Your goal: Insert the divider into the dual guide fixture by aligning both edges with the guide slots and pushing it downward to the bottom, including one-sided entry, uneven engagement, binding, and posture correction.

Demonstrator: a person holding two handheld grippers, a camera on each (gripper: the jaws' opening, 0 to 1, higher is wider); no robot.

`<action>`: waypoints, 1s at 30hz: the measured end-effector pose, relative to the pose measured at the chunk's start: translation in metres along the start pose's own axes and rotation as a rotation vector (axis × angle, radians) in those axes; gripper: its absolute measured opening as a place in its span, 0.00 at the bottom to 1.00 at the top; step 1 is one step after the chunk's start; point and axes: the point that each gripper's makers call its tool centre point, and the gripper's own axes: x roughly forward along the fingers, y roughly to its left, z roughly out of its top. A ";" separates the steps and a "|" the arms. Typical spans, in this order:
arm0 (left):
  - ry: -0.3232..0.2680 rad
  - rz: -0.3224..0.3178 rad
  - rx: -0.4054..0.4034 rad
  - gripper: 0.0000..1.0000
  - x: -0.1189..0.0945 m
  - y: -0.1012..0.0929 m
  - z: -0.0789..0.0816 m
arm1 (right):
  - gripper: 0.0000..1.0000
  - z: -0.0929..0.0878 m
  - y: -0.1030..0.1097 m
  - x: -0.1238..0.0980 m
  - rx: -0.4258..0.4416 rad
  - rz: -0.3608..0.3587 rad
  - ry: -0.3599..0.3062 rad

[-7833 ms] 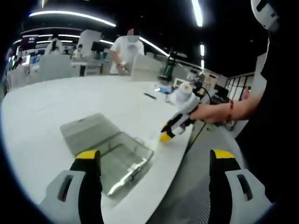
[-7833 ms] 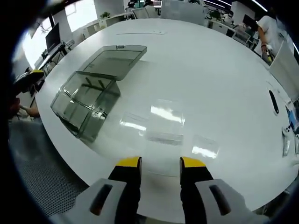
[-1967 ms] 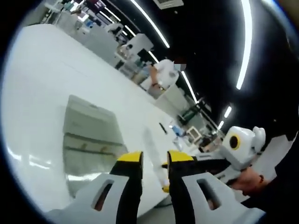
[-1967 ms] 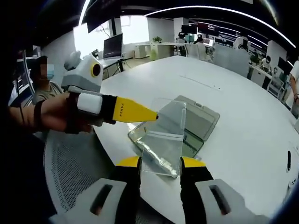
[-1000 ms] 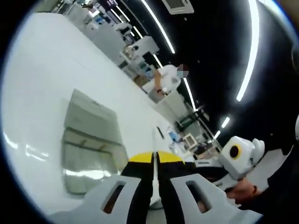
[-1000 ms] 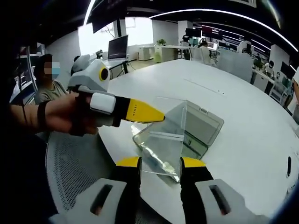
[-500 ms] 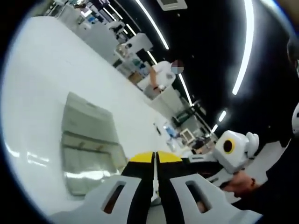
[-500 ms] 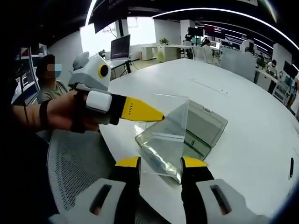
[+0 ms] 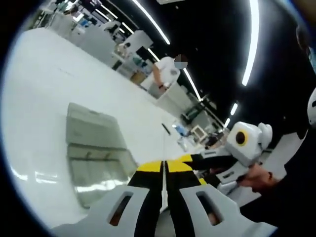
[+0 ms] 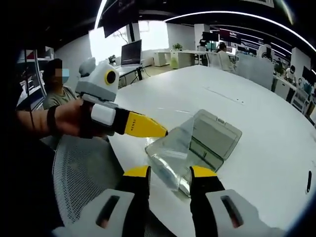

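Left gripper (image 9: 164,166), yellow-tipped, black and white: jaws pressed together on the edge of the clear, thin plastic divider sheet (image 9: 163,195), seen edge-on between the tips. From the right gripper view, this gripper (image 10: 159,132) came in from the left, a hand (image 10: 69,117) behind it, pinching the sheet's upper left corner.

Right gripper (image 10: 169,171): jaws parted, nothing held; the divider sheet (image 10: 173,148) hung tilted just above and between its tips.

Transparent grey plastic box fixture with hinged lid open (image 10: 210,138): lay on the white round table (image 10: 261,123), directly behind and below the sheet; not entered.
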 end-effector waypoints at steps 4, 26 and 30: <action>0.015 -0.002 0.021 0.00 -0.002 0.000 -0.002 | 0.28 0.003 0.000 -0.002 0.015 0.020 -0.019; 0.003 -0.088 0.094 0.00 -0.018 -0.014 0.008 | 0.34 0.018 0.019 -0.005 0.025 0.187 -0.123; 0.014 -0.130 0.109 0.00 -0.019 -0.023 0.008 | 0.33 0.026 0.030 -0.009 0.110 0.288 -0.180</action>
